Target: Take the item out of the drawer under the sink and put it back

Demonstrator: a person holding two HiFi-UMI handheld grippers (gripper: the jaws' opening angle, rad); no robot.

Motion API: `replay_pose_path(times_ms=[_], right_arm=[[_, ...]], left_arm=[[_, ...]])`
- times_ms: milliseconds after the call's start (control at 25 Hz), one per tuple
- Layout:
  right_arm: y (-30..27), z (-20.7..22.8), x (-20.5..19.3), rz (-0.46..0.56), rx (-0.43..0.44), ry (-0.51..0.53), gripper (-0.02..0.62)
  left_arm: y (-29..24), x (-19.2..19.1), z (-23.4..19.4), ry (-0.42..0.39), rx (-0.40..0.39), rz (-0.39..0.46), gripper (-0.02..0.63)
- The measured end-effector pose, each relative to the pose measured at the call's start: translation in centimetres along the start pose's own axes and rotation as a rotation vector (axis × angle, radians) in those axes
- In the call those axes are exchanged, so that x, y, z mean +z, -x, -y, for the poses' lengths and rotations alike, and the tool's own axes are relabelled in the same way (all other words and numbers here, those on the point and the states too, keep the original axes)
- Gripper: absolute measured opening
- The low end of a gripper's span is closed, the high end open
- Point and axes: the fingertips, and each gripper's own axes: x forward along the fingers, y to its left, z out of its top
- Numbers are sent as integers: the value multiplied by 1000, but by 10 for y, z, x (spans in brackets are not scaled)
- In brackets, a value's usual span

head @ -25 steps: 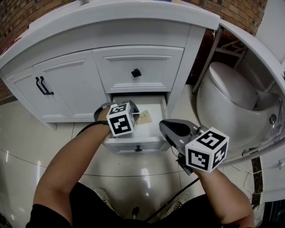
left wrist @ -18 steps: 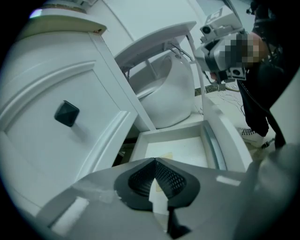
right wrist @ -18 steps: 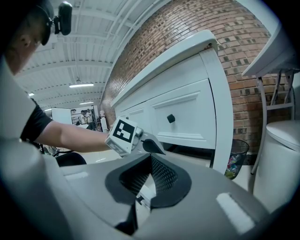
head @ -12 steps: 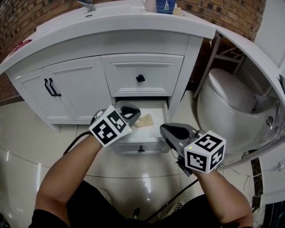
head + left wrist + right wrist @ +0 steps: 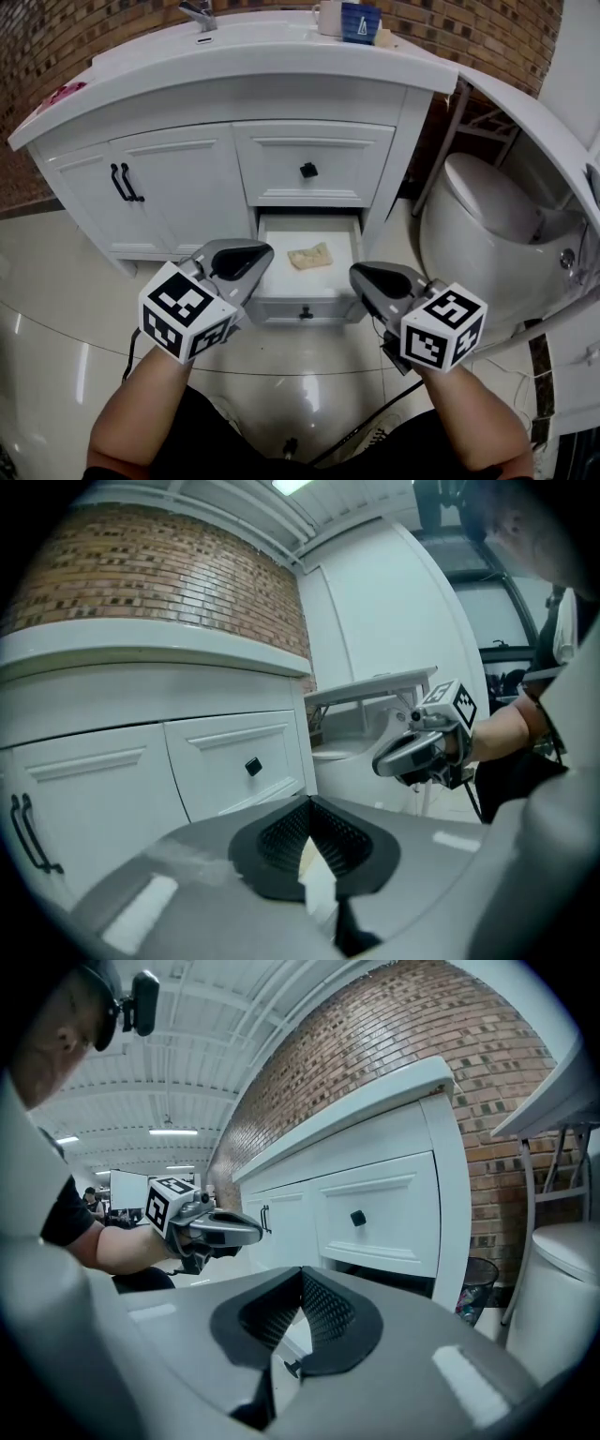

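Note:
The lower drawer (image 5: 281, 306) of the white vanity stands pulled open. A crumpled tan item (image 5: 309, 256) lies on its white floor, right of middle, with nothing touching it. My left gripper (image 5: 259, 251) hovers at the drawer's front left corner, jaws shut and empty. My right gripper (image 5: 362, 274) hangs by the front right corner, also shut and empty. In the left gripper view the dark pads (image 5: 281, 834) meet at a point, and the right gripper (image 5: 412, 754) shows beyond. The right gripper view shows the left gripper (image 5: 217, 1227) in front of the cabinet.
Above the open drawer is a closed drawer with a black knob (image 5: 307, 170). Cabinet doors with black handles (image 5: 126, 182) are on the left. A white toilet (image 5: 497, 211) stands at the right. A faucet (image 5: 200, 13) and a blue cup (image 5: 358, 21) sit on the counter. A dark bin (image 5: 478, 1286) stands beside the vanity.
My left gripper has drawn back out of the drawer, down and to the left, leaving the tan item lying inside. The right gripper has barely moved.

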Motion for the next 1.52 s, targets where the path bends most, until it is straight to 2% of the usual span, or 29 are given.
replay_pose_path(times_ms=[80, 280, 520, 800, 1520], right_arm=[[-1, -2, -3, -10, 2, -2, 8], [-8, -4, -13, -43, -2, 4, 8], [-11, -1, -15, -48, -12, 9, 8], [-12, -4, -17, -54, -5, 9, 8], [-12, -3, -18, -58, -9, 10, 8]], left_arm=[[3, -9, 4, 26, 5, 18, 6], [3, -40, 16, 100, -36, -14, 6], [6, -46, 9, 142, -19, 0, 6], [6, -42, 19, 127, -41, 7, 6], [9, -38, 20, 119, -39, 21, 6]])
